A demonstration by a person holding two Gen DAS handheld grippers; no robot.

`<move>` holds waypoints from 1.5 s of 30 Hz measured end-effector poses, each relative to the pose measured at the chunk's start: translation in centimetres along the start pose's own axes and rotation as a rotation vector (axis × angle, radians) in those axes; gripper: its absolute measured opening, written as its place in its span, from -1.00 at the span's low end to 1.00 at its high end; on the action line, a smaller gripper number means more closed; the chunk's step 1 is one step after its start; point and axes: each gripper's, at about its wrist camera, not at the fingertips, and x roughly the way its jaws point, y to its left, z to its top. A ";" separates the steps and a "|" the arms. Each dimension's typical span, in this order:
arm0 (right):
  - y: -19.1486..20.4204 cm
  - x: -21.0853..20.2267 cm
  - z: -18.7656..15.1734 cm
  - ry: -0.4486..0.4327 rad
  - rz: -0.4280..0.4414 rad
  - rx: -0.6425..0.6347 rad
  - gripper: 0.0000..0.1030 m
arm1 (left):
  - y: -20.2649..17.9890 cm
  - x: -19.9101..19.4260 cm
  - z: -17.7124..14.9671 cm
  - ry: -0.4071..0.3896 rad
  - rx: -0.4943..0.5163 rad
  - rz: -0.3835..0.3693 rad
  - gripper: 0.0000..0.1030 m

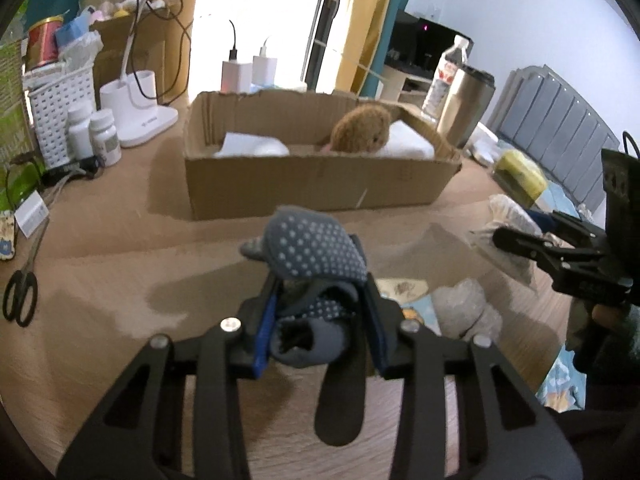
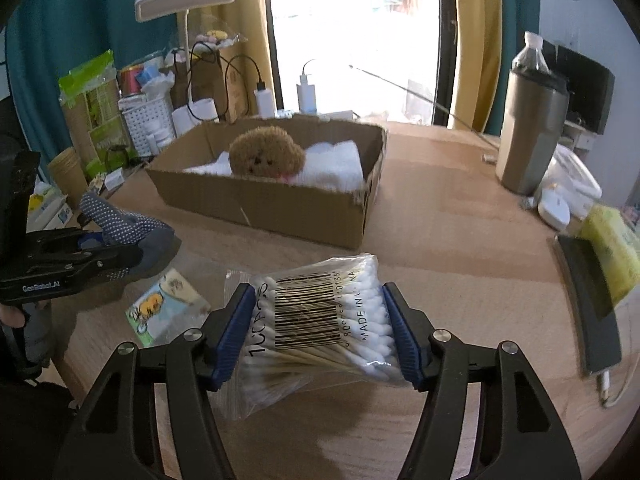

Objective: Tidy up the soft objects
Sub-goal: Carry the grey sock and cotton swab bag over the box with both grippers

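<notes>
Wooden desk (image 2: 440,208), cardboard box (image 2: 280,204) ahead holding a plush toy (image 2: 266,156). Our left gripper (image 1: 320,320) clamps a dotted sock (image 1: 316,252); our right gripper (image 2: 320,320) clamps a cotton-swab bag (image 2: 320,312). We should lift both clear of the box wall before releasing.

A steel tumbler (image 2: 532,132) stands on the wooden table (image 2: 460,208) with a clear water bottle (image 2: 530,54) behind it. Black scissors (image 1: 20,296) lie at the left edge, near two white pill bottles (image 1: 94,138) and a white lattice basket (image 1: 56,108). Two chargers (image 1: 248,72) stand by the window.
</notes>
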 end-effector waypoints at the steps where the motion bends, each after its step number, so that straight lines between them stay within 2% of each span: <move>1: 0.1 -0.1 0.3 -0.009 -0.002 -0.003 0.31 | 0.1 -0.3 0.2 -0.011 -0.002 -0.002 -0.24; 11: 0.3 -1.1 2.6 -0.079 -0.002 -0.026 0.31 | 0.1 -2.5 2.2 -0.081 -0.004 -0.015 -0.24; 19: 0.3 -2.1 4.4 -0.148 0.007 -0.024 0.31 | 0.1 -4.6 4.5 -0.147 0.015 0.003 -0.24; 25: 0.5 -2.2 4.5 -0.156 0.023 -0.026 0.31 | 0.0 -5.2 6.3 -0.189 0.032 -0.002 -0.24; 35: 0.0 -1.7 5.2 -0.155 0.008 -0.010 0.31 | -0.1 -3.7 8.3 -0.191 0.053 -0.021 -0.24; 45: -0.7 0.1 7.2 -0.166 0.012 -0.001 0.31 | 0.6 -0.6 9.7 -0.149 0.047 -0.017 -0.24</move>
